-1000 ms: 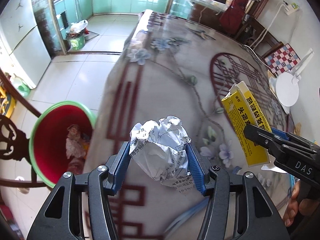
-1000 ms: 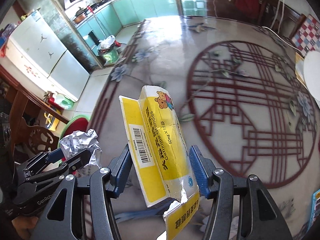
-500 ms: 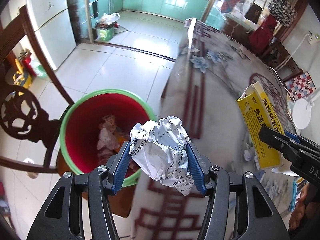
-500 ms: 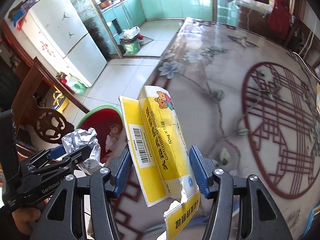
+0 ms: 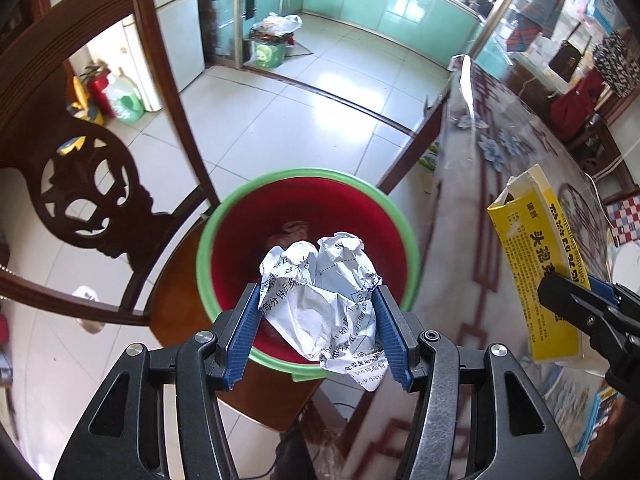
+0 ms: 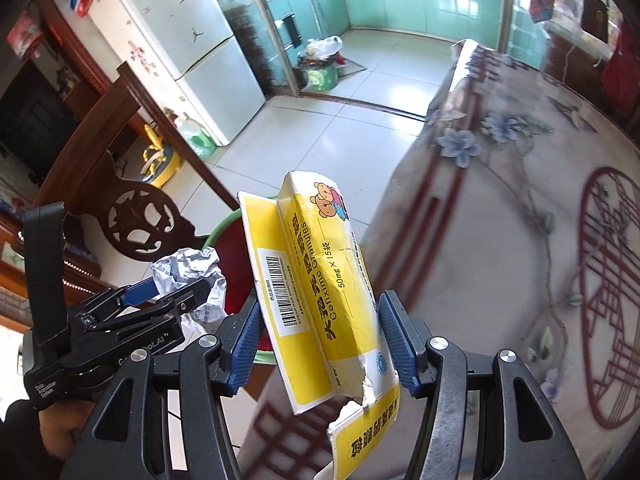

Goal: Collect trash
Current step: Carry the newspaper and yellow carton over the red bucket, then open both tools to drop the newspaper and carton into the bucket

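A crumpled ball of printed paper (image 5: 320, 300) is clamped between the blue pads of my left gripper (image 5: 318, 336), which hangs right over the red bin with a green rim (image 5: 208, 256). Some trash lies at the bin's bottom. My right gripper (image 6: 320, 344) is shut on a torn yellow medicine box (image 6: 320, 288), held above the table's edge, just right of the bin (image 6: 218, 236). The box (image 5: 536, 264) and the right gripper's fingers (image 5: 576, 304) show at the right of the left wrist view; the paper ball (image 6: 188, 276) and left gripper (image 6: 160, 300) show at the left of the right wrist view.
The bin stands on a wooden chair (image 5: 88, 184) with a carved back, beside the table with a flowered cover (image 6: 500, 240). Beyond lie a white tiled floor (image 5: 300, 108), a fridge (image 6: 192, 56) and a small green bin (image 5: 268, 48) with a bag by the kitchen doorway.
Both grippers have swung left off the table with their loads. The paper ball has gone from above the tablecloth to over the bin's mouth; the box now sits near the table's edge.
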Action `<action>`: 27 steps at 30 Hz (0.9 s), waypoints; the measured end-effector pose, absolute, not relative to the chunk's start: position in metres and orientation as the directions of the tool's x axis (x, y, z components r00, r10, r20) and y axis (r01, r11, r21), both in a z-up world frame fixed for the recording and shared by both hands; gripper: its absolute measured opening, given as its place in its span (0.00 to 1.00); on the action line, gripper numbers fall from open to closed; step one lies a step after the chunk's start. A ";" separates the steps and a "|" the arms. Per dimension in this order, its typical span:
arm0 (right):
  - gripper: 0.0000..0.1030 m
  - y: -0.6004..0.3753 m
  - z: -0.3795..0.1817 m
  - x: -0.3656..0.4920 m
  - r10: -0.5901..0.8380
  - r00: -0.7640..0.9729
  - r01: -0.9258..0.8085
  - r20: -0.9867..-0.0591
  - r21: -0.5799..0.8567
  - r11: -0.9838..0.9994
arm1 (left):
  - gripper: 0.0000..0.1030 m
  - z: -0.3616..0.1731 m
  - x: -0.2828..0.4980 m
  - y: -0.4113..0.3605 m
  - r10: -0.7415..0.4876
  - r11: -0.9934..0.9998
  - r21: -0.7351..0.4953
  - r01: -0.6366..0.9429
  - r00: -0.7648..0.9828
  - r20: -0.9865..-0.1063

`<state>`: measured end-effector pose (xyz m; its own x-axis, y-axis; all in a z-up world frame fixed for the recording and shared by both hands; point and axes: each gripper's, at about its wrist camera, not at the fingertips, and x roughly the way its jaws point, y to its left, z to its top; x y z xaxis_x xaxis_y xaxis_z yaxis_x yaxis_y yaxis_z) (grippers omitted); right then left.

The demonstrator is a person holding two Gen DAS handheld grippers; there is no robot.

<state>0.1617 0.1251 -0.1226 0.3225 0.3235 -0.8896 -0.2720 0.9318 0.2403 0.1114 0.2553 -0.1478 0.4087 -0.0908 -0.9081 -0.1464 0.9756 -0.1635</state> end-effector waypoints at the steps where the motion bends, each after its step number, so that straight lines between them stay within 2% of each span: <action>1: 0.55 0.131 -0.126 0.163 0.331 0.314 -0.279 -0.890 0.247 0.928 | 0.53 -0.151 0.113 0.261 -0.084 0.974 -0.160 -0.158 0.403 -0.911; 10: 0.55 0.160 -0.161 0.179 0.360 0.227 -0.287 -0.905 0.291 0.913 | 0.53 -0.174 0.123 0.290 -0.058 0.967 -0.141 -0.212 0.352 -0.934; 23: 0.56 0.184 -0.182 0.195 0.326 0.188 -0.314 -0.926 0.258 0.914 | 0.53 -0.200 0.150 0.300 -0.056 0.962 -0.127 -0.240 0.283 -0.957; 27: 0.58 0.189 -0.184 0.196 0.331 0.186 -0.316 -0.925 0.263 0.912 | 0.59 -0.200 0.153 0.303 -0.071 0.958 -0.144 -0.248 0.284 -0.956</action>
